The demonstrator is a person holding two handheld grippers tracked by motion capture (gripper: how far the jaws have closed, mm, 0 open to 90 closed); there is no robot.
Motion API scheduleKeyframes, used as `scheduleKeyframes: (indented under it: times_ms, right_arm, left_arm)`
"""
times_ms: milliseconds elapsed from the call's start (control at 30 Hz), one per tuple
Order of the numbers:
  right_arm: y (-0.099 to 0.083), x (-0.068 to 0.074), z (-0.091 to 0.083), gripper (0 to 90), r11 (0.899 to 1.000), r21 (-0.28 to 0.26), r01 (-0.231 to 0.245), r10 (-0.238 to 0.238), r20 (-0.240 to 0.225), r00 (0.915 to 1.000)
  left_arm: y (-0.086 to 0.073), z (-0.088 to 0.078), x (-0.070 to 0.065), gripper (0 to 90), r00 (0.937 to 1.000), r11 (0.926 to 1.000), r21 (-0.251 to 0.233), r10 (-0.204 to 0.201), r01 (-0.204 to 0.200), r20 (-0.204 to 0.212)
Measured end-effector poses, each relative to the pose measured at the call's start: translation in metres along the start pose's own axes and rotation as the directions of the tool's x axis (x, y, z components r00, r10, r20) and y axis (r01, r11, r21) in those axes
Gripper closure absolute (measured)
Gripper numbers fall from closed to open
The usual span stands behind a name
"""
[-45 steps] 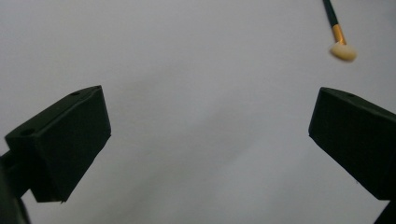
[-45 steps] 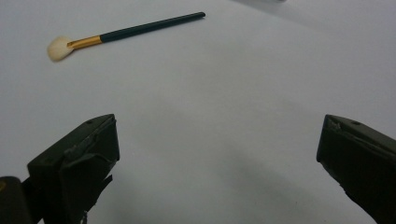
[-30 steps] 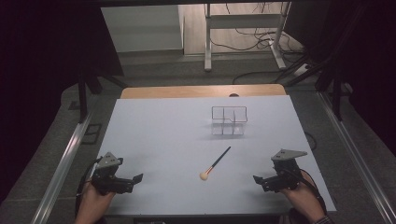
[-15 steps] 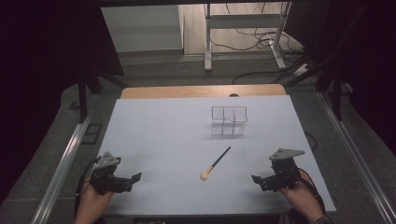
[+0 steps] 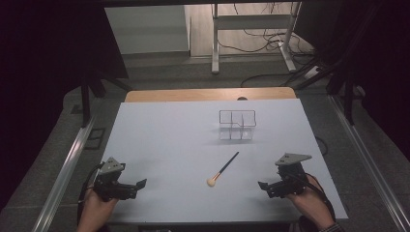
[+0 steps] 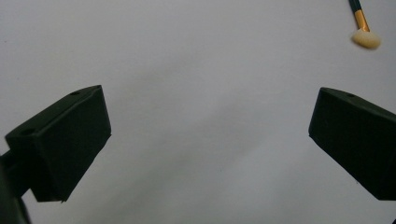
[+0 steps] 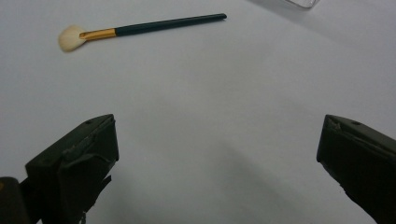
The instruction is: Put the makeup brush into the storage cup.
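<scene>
One makeup brush (image 5: 222,169) lies flat on the white surface (image 5: 159,140), a little toward the near edge and right of the middle, its pale bristle head pointing near-left and its dark handle running up and to the right. Nothing touches it; bare surface rings it on every side. Beyond the handle tip, clearly apart, stands a clear organizer (image 5: 237,124) with divided compartments, itself set well in from the far edge and the right edge.

To the brush's right, the right tool (image 5: 267,186) sits near the front edge with its jaws spread wide and holding nothing; in the right gripper view the brush (image 7: 140,27) lies ahead and to the left of the gap, with plain surface between. The left tool (image 5: 138,185) rests far off at the near-left, also close to the front edge, its jaws likewise wide apart and empty; in the left gripper view the bristle head (image 6: 365,38) shows at the top right corner. The whole left half of the surface between the two tools lies open.

Compared with a second ago, the right tool has shifted slightly leftward toward the brush, while the left tool, the brush and the organizer sit where they were.
</scene>
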State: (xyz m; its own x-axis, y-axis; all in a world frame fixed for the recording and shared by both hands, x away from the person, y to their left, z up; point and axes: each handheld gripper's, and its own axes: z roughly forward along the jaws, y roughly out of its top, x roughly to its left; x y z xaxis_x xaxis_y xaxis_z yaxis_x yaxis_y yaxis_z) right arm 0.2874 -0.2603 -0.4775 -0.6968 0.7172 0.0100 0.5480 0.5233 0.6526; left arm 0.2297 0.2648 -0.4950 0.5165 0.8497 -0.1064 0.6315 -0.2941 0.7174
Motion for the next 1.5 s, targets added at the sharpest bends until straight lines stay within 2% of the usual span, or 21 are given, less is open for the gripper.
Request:
scheduleKeyframes:
  times_ms: [133,500,867,1100,1500]
  right_arm:
    - [0.003,0.001,0.001,0.0,1.000,-0.002,0.016,-0.016,0.004,0.9999]
    - [0.008,0.001,0.003,0.0,1.000,0.010,0.012,-0.013,0.008,0.9999]
    - [0.016,0.002,0.010,0.0,0.999,0.036,0.015,-0.014,-0.031,0.9994]
    - [0.019,0.003,0.012,0.0,0.998,0.052,0.022,-0.020,-0.040,0.9990]
    - [0.032,0.004,0.017,0.4,0.994,0.085,0.071,-0.068,-0.041,0.9968]
  left_arm:
    - [0.000,0.000,0.000,0.0,1.0000,1.0000,0.004,0.001,-0.001,0.002]
    - [0.000,0.000,0.000,0.0,1.0000,1.0000,0.004,-0.003,0.003,0.008]
    - [0.000,0.000,0.001,0.0,0.9999,0.9999,0.007,-0.011,0.011,0.008]
    - [0.000,0.001,0.000,0.0,1.0000,0.9999,0.012,-0.006,0.006,0.007]
    - [0.000,0.001,0.000,0.0,1.0000,0.9998,0.017,-0.003,0.003,0.005]
